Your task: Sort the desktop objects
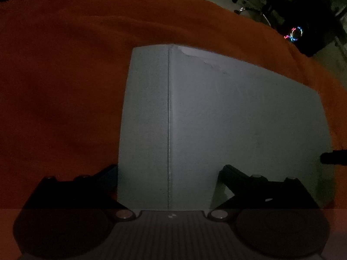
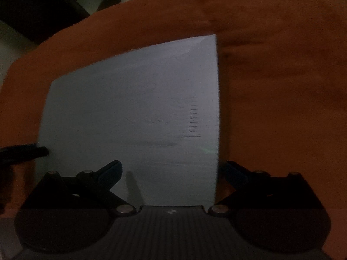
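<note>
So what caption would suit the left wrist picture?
Open left gripper straddling the left edge of a pale grey box on an orange cloth.

Both hand-held grippers (image 1: 169, 171) (image 2: 173, 171) spread wide

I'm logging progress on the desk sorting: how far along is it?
Nothing looks sorted yet. The grey box lies on the orange cloth, the only object in view. In hand: the left claw straddles the box's left end and the right claw its right edge, both open, not gripping. Left: closing, lifting and placing the box.
</note>
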